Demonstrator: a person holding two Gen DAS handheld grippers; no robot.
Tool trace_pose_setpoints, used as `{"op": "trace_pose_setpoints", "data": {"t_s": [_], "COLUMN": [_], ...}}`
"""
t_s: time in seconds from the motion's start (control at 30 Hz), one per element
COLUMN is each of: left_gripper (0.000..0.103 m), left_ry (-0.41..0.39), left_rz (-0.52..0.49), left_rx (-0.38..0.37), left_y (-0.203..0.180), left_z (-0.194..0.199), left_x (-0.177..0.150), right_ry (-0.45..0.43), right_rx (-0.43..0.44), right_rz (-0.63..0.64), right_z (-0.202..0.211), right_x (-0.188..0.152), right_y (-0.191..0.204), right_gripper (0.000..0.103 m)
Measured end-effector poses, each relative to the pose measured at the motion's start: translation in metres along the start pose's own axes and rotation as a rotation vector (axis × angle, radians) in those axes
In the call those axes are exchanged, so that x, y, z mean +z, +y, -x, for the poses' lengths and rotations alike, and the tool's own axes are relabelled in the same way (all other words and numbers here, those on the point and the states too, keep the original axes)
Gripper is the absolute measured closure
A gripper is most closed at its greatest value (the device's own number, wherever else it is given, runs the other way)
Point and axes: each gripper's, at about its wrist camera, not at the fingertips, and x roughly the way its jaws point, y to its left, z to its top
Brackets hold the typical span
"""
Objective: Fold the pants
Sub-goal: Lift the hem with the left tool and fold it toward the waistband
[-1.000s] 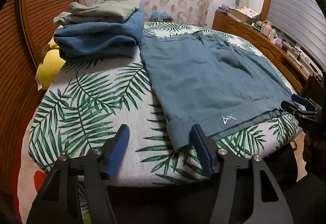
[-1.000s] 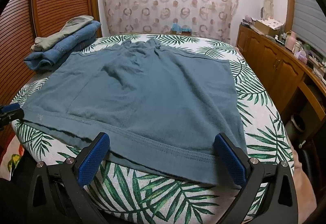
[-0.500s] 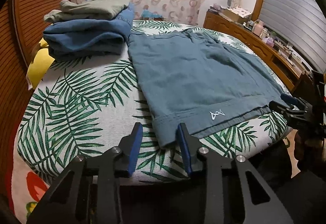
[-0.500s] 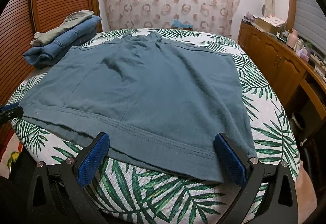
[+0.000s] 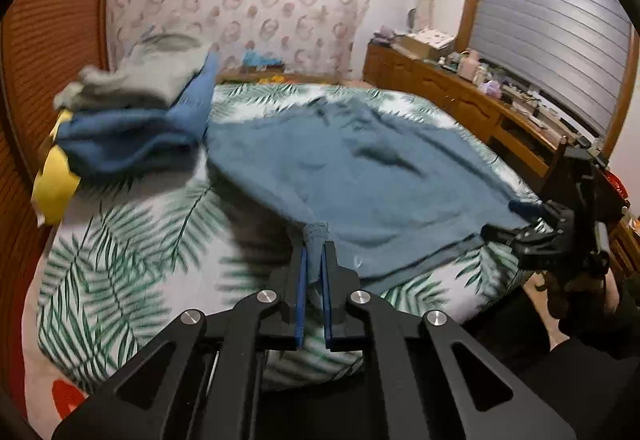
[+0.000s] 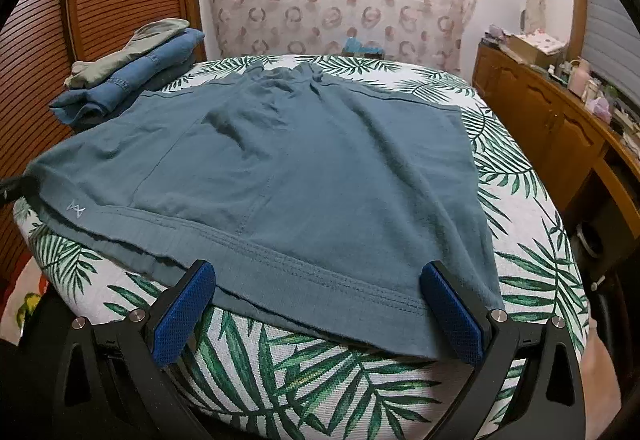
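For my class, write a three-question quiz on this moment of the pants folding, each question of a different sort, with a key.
1. True or false: the left gripper is shut on a corner of the teal pants.
2. Multiple choice: the right gripper is A) open, with the hem of the pants lying between its fingers, B) shut on the hem, C) out of view.
3. Short answer: what sits on top of the folded jeans at the far left of the bed?

Key: 1 true; 2 A; 3 a folded grey-green garment.
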Motion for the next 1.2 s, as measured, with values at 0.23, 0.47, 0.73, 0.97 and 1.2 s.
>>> {"op": "trace_pose_setpoints", "data": {"t_s": [0.23, 0.47, 0.73, 0.97, 1.2], "left_gripper": [0.095, 0.095, 0.095, 0.095, 0.095], "left_ry": [-0.052, -0.081, -0.071, -0.048, -0.010], "left_rz": [-0.060, -0.102, -0.138, -0.168, -0.219], "left_rx": [-0.058, -0.110, -0.157, -0.199, -0.255], "left_y": [-0.021, -0.044, -0.066, -0.091, -0.126], "left_z": [-0.007, -0.016, -0.028, -0.041, -0.053], "left_x": [0.036, 0.061, 0.079, 0.095, 0.097], "right_ry": [-0.016, -0.042, -0.072, -0.104, -0.124], "right_rx": [0.011, 0.002, -0.010, -0.021, -0.039], "right_rz": [-0.024, -0.021, -0.017, -0.039, -0.050], "right_z": [0.012, 0.020, 0.030, 0.038, 0.042], "right_x": [0.007, 0.007, 0.010, 0.008, 0.005], "right_y": [-0.014, -0.018, -0.021, -0.024, -0.025], "right_gripper": [0.001, 0.001, 0.001, 0.001, 0.001]}}
